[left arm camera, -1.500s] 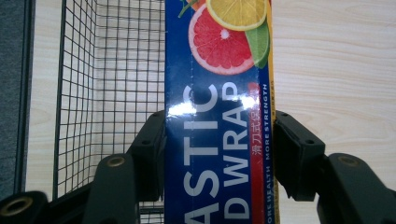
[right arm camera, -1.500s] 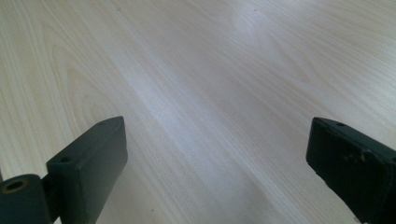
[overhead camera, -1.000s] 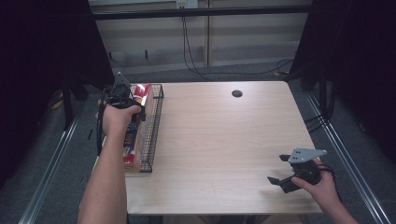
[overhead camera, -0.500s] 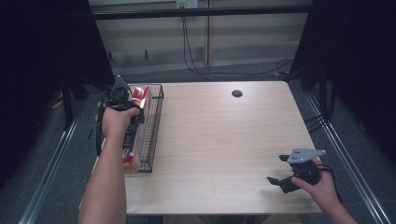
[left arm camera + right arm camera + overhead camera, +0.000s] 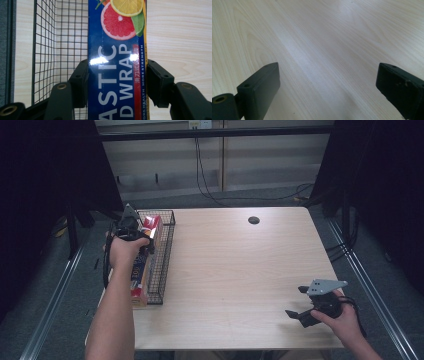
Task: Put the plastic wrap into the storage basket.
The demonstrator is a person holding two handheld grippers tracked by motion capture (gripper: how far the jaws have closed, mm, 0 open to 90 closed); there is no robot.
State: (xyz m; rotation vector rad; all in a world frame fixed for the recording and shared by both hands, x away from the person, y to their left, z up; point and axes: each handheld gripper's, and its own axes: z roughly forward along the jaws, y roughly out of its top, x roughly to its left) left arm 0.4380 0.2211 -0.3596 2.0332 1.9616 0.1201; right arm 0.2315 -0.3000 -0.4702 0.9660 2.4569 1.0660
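Observation:
A long blue plastic wrap box with citrus pictures lies lengthwise over the black wire basket at the table's left edge. My left gripper is shut on the box, one jaw pressing each long side. In the high view the left gripper sits over the basket's far end, and the box runs toward the near end. My right gripper rests near the table's front right corner, its jaws wide apart with bare wood between them; the same open right gripper looks along the tabletop.
The wire basket's mesh wall stands left of the box. A round cable hole sits at the far middle of the wooden table. Cables hang behind the table's far edge.

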